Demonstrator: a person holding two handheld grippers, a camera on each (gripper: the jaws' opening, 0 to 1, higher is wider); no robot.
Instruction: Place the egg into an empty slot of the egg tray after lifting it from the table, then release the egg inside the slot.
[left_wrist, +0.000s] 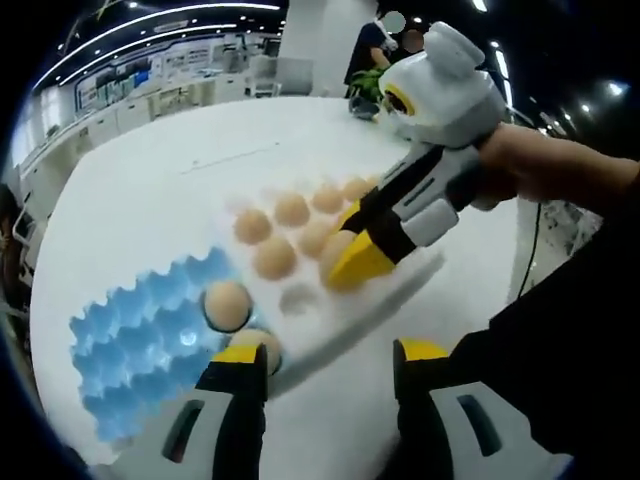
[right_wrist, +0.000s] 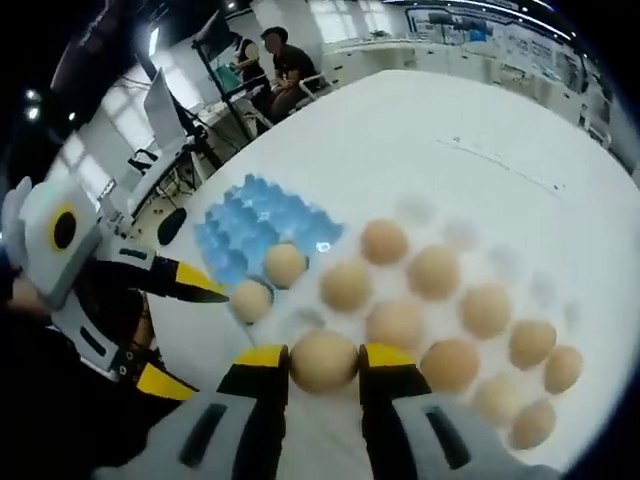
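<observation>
Tan eggs (right_wrist: 323, 361), a light blue egg tray (left_wrist: 140, 345), white table (right_wrist: 420, 130), yellow-tipped black-and-white gripper (right_wrist: 322, 365)

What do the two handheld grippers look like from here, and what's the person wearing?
Both grippers match: the right gripper has a light grey body with black panels and slots, and black jaws ending in yellow tips. The left gripper shows the same grey shell and yellow-tipped jaws. The sleeve is black.

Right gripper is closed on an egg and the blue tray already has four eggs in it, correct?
Not quite. The blue tray holds two eggs, not four, as the right gripper view shows. The right gripper is indeed closed on an egg.
</observation>
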